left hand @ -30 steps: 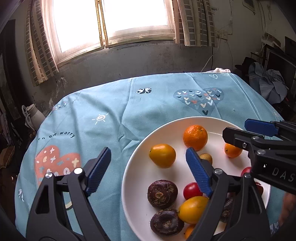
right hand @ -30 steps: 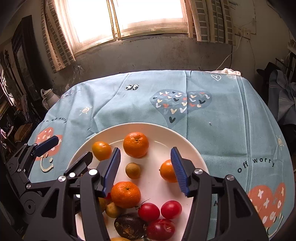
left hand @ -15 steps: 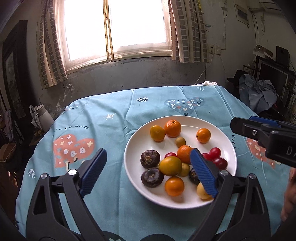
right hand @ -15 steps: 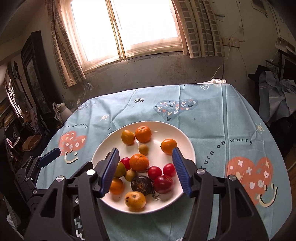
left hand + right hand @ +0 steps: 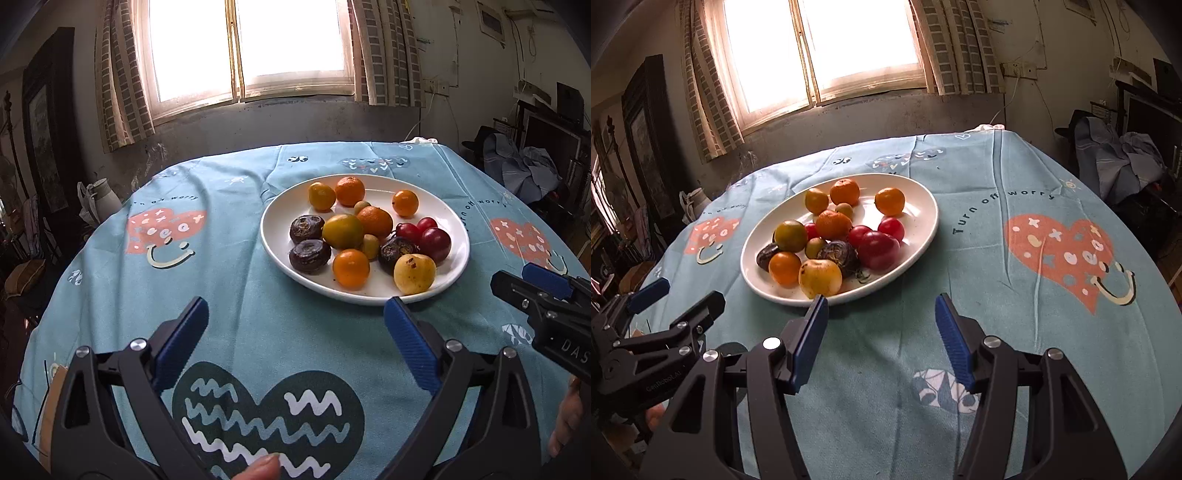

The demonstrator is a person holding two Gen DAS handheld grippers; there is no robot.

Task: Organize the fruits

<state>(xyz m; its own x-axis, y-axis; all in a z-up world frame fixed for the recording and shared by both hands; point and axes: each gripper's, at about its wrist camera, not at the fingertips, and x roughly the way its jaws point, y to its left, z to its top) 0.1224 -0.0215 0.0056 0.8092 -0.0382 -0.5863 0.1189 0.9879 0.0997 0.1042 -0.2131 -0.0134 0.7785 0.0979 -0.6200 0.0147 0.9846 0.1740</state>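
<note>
A white plate (image 5: 456, 229) (image 5: 925, 221) on the blue tablecloth holds several fruits: oranges (image 5: 350, 267) (image 5: 833, 224), red plums (image 5: 434, 240) (image 5: 878, 249), dark purple round fruits (image 5: 309, 255) (image 5: 837, 254), a yellow pear-like fruit (image 5: 414, 273) (image 5: 820, 277) and a green-yellow citrus (image 5: 342, 231) (image 5: 791, 235). My left gripper (image 5: 295, 336) is open and empty, in front of the plate above the cloth. My right gripper (image 5: 881, 325) is open and empty, just in front of the plate's near rim. Each gripper shows at the edge of the other's view: the right gripper (image 5: 543, 291) and the left gripper (image 5: 665, 306).
The round table (image 5: 229, 266) wears a blue cloth with heart prints. A white jug (image 5: 103, 199) stands beyond the table's left edge. A window and a wall are behind, and clothes are piled on furniture (image 5: 1123, 162) at the right.
Both grippers have pulled back and up from over the plate toward the near side of the table. The whole plate now shows ahead of them. Both stay open.
</note>
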